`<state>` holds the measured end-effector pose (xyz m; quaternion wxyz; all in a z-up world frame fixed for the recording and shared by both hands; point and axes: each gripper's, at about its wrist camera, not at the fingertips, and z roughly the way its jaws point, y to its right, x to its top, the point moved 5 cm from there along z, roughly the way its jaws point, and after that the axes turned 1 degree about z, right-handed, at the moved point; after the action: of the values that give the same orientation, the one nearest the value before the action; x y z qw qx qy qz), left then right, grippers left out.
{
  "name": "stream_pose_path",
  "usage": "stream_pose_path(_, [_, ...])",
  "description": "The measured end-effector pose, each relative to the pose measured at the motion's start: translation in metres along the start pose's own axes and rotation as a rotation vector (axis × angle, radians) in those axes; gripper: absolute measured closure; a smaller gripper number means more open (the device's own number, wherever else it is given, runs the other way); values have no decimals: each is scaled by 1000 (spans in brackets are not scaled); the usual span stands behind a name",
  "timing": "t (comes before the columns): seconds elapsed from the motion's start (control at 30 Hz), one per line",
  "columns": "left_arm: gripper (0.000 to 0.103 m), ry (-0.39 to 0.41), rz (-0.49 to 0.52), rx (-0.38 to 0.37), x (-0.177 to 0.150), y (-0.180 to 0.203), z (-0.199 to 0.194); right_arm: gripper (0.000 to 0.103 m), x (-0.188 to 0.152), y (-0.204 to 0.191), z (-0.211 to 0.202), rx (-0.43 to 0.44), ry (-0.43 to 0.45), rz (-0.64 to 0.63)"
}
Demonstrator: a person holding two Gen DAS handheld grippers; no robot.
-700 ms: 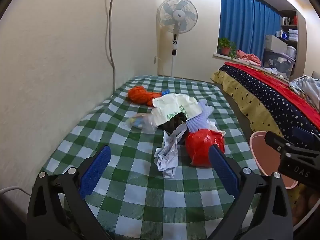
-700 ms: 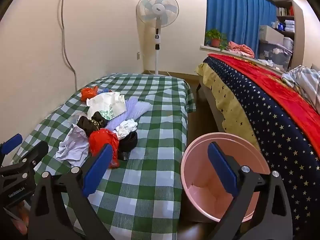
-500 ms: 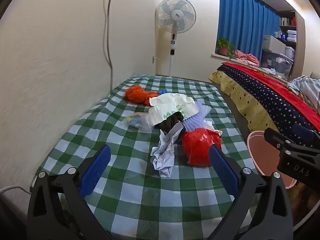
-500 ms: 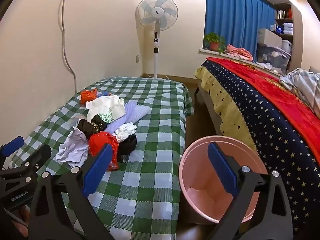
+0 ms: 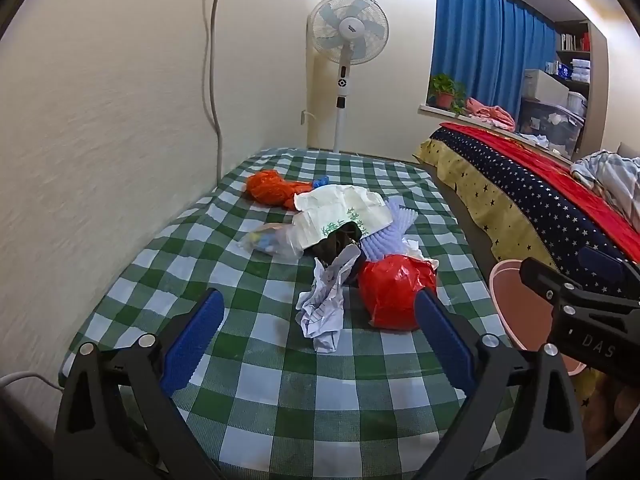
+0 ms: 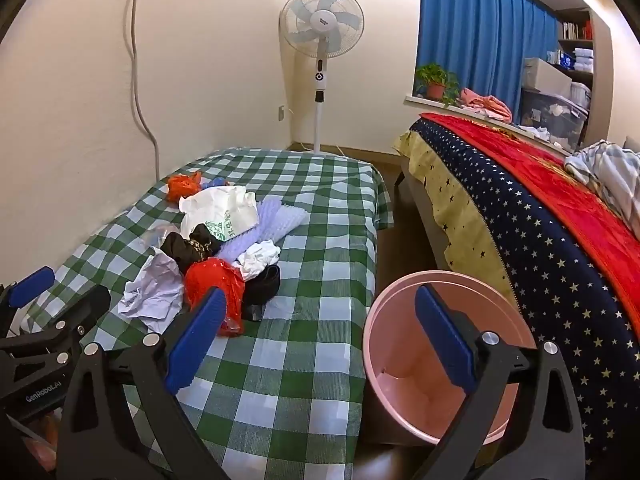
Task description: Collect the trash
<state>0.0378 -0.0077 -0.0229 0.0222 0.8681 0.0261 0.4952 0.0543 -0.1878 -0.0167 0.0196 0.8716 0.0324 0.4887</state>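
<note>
A heap of trash lies on the green checked table (image 5: 280, 364): crumpled white paper (image 5: 326, 308), a red plastic bag (image 5: 394, 294), a white bag with green print (image 5: 344, 216), an orange bag (image 5: 268, 188) and a clear bag (image 5: 272, 240). My left gripper (image 5: 316, 340) is open and empty, just short of the crumpled paper. My right gripper (image 6: 320, 338) is open and empty, between the table's right side and the pink bin (image 6: 448, 364). The heap shows in the right wrist view too, with the red bag (image 6: 214, 284) and paper (image 6: 154, 292).
A bed with a starry navy and red cover (image 6: 540, 232) runs along the right. A standing fan (image 6: 320, 60) is at the far wall, beside blue curtains (image 6: 480, 40). The wall (image 5: 100, 120) borders the table's left side. The pink bin (image 5: 516, 308) stands on the floor.
Both grippers have drifted slightly back and up, so the table and trash sit a little lower and farther in view. Jaws stay open and empty.
</note>
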Motion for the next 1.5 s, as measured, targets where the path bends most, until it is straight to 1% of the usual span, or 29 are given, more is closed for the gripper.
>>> stream_pose_path(0.23, [10, 0, 0, -1, 0, 0, 0, 14, 2, -1, -1, 2, -2, 2])
stream_pose_path(1.4, [10, 0, -2, -2, 1, 0, 0, 14, 3, -6, 0, 9, -3, -1])
stream_pose_path(1.5, [10, -1, -1, -3, 1, 0, 0, 16, 3, -7, 0, 10, -4, 0])
